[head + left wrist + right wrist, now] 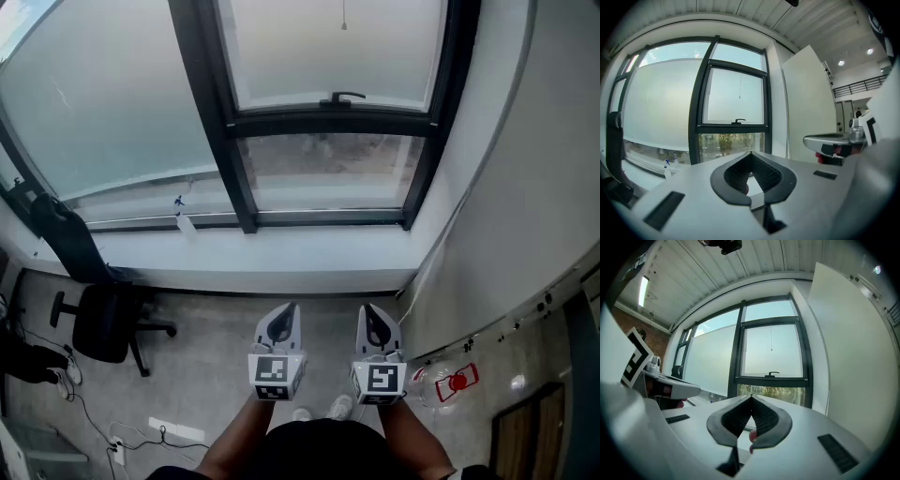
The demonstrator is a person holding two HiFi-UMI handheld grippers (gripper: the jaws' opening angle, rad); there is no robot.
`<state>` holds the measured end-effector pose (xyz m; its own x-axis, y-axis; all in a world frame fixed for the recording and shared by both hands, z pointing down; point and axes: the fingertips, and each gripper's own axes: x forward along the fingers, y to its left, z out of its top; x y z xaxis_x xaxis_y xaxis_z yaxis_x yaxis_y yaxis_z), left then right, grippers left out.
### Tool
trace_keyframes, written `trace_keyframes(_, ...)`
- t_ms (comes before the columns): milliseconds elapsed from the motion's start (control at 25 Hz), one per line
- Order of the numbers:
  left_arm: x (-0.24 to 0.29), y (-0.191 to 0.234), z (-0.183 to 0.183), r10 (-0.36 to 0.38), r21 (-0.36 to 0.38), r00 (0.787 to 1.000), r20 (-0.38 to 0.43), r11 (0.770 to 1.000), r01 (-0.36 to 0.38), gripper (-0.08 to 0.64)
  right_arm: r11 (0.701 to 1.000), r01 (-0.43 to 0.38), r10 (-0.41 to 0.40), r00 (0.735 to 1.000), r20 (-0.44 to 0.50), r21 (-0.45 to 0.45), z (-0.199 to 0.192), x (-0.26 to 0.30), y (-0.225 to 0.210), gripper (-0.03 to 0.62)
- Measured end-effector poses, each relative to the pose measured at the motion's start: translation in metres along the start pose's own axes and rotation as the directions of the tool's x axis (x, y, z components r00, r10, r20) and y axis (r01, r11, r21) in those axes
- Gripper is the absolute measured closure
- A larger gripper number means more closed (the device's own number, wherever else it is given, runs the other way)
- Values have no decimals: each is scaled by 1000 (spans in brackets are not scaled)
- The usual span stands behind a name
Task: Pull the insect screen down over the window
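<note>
The black-framed window (pixel 330 122) stands ahead above a white sill (pixel 253 251). Its upper pane (pixel 328 52) looks milky, and a thin pull cord (pixel 343 19) hangs in front of it. A black handle (pixel 342 97) sits on the crossbar; greenery shows through the lower pane (pixel 323 157). My left gripper (pixel 284 309) and right gripper (pixel 368 311) are held side by side well short of the window, both shut and empty. In the left gripper view the jaws (pixel 750 153) meet below the handle (pixel 738 121). The right gripper (pixel 751 397) points at the same window, with the cord (pixel 771 341) above.
A black office chair (pixel 108 321) stands at the left on the floor, with cables and a power strip (pixel 173 431) nearby. A spray bottle (pixel 184 219) rests on the sill. A white wall (pixel 525 216) runs along the right. A wide covered pane (pixel 103 103) fills the left.
</note>
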<state>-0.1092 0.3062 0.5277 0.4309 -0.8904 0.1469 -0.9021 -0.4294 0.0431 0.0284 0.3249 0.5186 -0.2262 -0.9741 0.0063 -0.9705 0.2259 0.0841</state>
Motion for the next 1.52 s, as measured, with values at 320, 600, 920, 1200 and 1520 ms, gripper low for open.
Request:
trace_keyframes(320, 6, -7, -8, 2, 59, 1000, -10, 998, -1, 557, 1000, -9, 9, 1000, 11, -13, 4, 2, -5, 589)
trace_keyframes(600, 15, -2, -10, 16, 43, 1000, -20, 999, -15, 557, 999, -17, 17, 1000, 15, -27, 3, 10, -8, 589)
trace_keyframes(920, 28, -3, -2, 36, 32, 999, 0, 999, -36, 558, 1000, -15, 15, 999, 33, -3, 2, 20, -25, 589)
trace_keyframes(1200, 49, -26, -2, 19, 32, 1000, 2, 999, -19, 558, 1000, -19, 20, 999, 33, -3, -3, 22, -51, 589)
trace_keyframes(1520, 64, -34, 0, 36, 42, 999, 10, 998, -37, 558, 999, -53, 54, 998, 15, -10, -9, 28, -71, 589)
